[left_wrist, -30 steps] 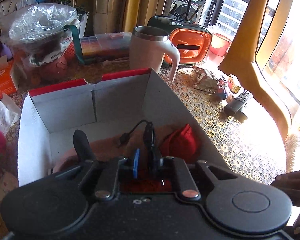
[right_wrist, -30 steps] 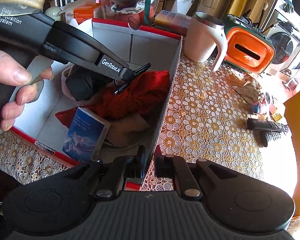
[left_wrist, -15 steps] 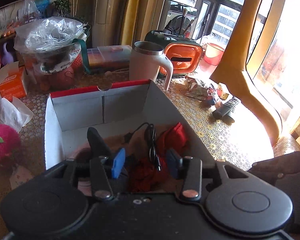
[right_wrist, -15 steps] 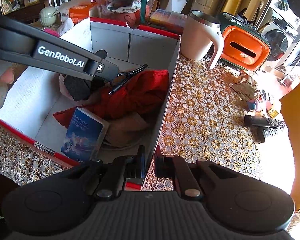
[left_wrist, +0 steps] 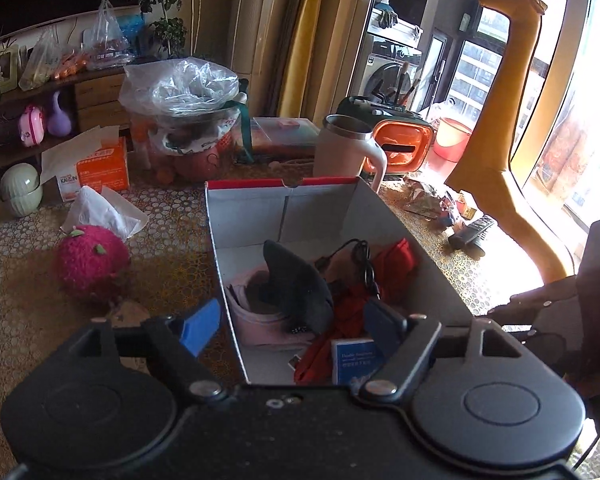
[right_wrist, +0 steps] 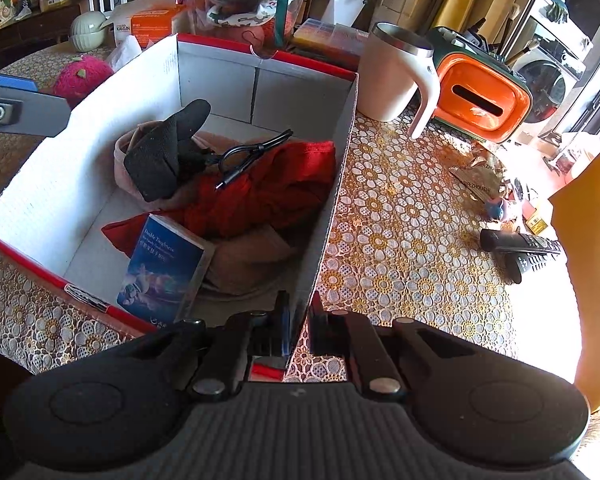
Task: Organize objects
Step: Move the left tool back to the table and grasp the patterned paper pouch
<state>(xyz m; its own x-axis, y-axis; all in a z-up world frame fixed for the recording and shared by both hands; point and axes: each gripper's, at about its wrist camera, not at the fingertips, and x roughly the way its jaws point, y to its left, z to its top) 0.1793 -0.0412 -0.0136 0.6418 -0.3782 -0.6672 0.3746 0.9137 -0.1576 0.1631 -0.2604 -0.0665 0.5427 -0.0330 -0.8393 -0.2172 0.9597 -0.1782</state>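
Pulled back and up since a second ago, left tongs (left_wrist: 290,326) now spread wide and empty, above the near end of the box (right_wrist: 342,160); black cable (right_wrist: 246,156) let go, lying on the red cloth (right_wrist: 284,196) ahead of them. Right tongs (right_wrist: 298,320) narrow, pinching the box's near right wall. Probably light and floppy, that cable: best taken at the bunched loop, not the plug end. Soft cloth beneath, likely to shift. Stiff cardboard wall, a fair hold for steadying. Legible: "Double Toughness" on the blue book (right_wrist: 164,268) just ahead-left of the right tongs; "KAISIN", or close to it, on the orange tissue box (left_wrist: 100,166) far ahead-left on the counter (right_wrist: 412,240).
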